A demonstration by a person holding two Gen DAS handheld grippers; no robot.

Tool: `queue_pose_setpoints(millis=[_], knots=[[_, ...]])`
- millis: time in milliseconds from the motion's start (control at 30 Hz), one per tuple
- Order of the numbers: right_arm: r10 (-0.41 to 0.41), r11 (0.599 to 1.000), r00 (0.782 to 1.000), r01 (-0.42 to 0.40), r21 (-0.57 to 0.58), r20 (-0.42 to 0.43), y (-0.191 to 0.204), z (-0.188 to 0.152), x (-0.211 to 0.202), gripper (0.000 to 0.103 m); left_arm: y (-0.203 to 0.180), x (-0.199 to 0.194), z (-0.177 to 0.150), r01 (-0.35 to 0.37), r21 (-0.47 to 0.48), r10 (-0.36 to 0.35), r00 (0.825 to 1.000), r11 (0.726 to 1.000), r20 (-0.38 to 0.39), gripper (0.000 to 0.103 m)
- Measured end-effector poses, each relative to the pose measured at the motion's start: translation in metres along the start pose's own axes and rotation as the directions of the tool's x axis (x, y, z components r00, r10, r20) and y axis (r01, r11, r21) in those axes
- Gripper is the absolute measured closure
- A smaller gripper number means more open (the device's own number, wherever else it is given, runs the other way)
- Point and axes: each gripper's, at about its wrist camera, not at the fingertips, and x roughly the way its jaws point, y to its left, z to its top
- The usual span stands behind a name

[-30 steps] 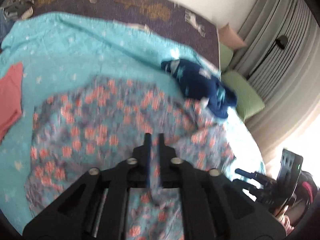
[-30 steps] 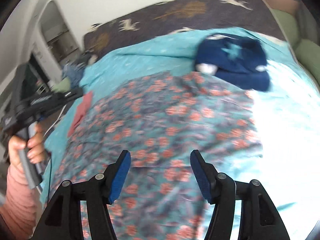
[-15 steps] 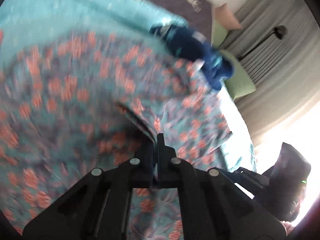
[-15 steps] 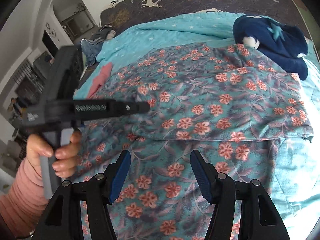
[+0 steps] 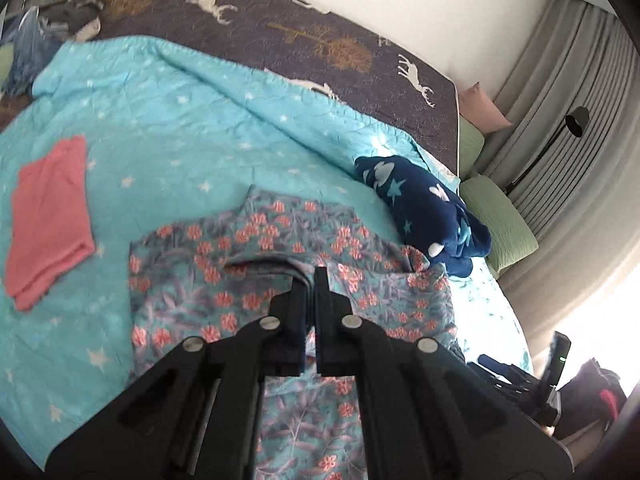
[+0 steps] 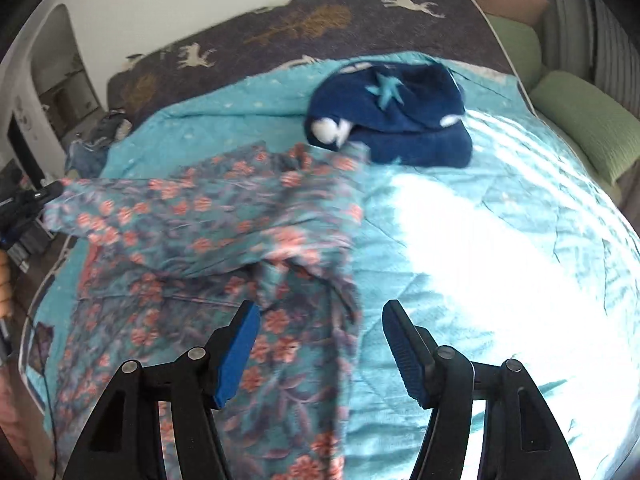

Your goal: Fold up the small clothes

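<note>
text: none legible | labels: none | brands: none | numbers: none

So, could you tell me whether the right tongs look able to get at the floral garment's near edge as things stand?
Probably yes. The right tongs are open and empty, right above the floral garment, with nothing between. The left tongs pinch it further off, clear of that path.

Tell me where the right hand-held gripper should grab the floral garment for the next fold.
Probably the free right-hand edge of the teal floral-print fabric garment, just ahead of the open right hand-held gripper. Come from the bare quilt side and slide one finger under: that edge lies loose and rumpled there. The shut left hand-held gripper already pinches a lifted fold.
</note>
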Motion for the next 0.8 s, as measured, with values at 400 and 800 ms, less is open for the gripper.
queue_pose_setpoints(millis=[400, 800], knots=[[-0.204, 0.979, 0.979, 0.204, -0.013, -0.022, 0.006, 0.032, 0.061, 0.043, -0.033, -0.020, 0.035, 0.037, 0.060, -0.041, 0.997, 0.998, 0.072, 0.099], [-0.100, 0.984, 0.994, 0.094, 0.150, 0.031, -0.024, 0.023, 0.023, 0.072, 0.020, 0.002, 0.014, -0.033, -0.009, 0.034, 0.998, 0.999, 0.044, 0.099]])
